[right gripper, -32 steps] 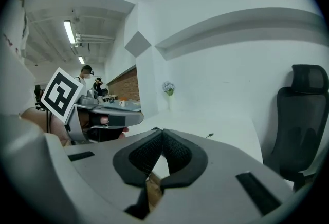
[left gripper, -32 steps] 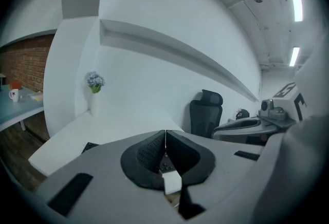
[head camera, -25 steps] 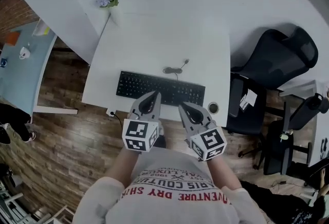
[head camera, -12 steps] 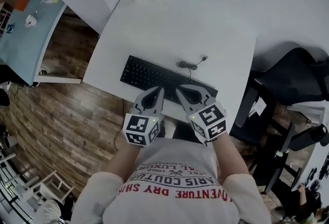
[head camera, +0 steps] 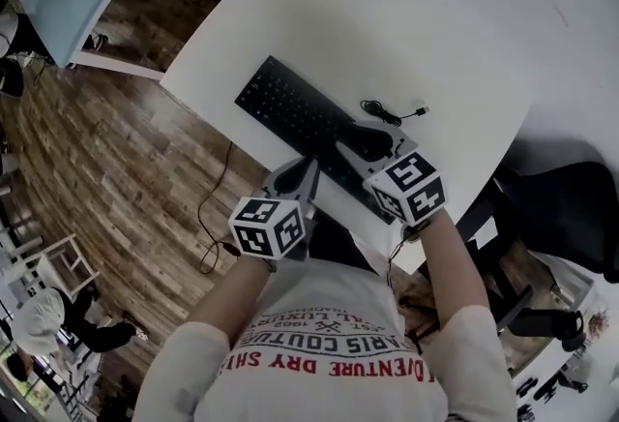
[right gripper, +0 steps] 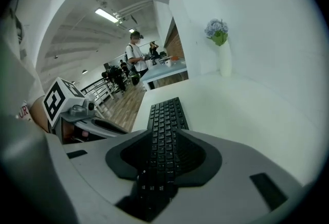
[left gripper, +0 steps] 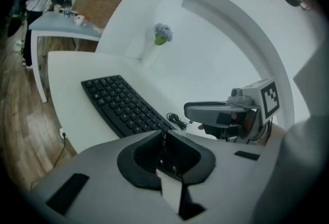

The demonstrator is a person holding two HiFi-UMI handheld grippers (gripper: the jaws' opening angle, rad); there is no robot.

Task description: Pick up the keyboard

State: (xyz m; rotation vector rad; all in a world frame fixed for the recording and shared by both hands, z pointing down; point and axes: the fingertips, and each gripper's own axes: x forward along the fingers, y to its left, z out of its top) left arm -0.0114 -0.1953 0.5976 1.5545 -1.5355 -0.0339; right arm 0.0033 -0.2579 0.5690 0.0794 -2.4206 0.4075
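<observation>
Keyboard [head camera: 302,123]: black, flat on the white table [head camera: 435,33], lying diagonally along the table's near edge.
Keyboard cable [head camera: 389,110]: coiled on the table just behind the keyboard's right end, plug end free.
Right gripper [head camera: 360,147]: over the keyboard's right end; its jaws have just been opening and stand moderately apart. In the right gripper view the key rows run up through the gap, and pad contact cannot be confirmed.
Left gripper [left gripper: 164,134]: jaws closed together with nothing between them, tips at the keyboard's near long edge, left of the right gripper.
Vase with flowers [left gripper: 158,43]: upright at the far side of the table, well apart from the keyboard.
Floor [head camera: 135,168]: wood planks, left of the table.
Chair [head camera: 571,207]: dark, right of the table.
</observation>
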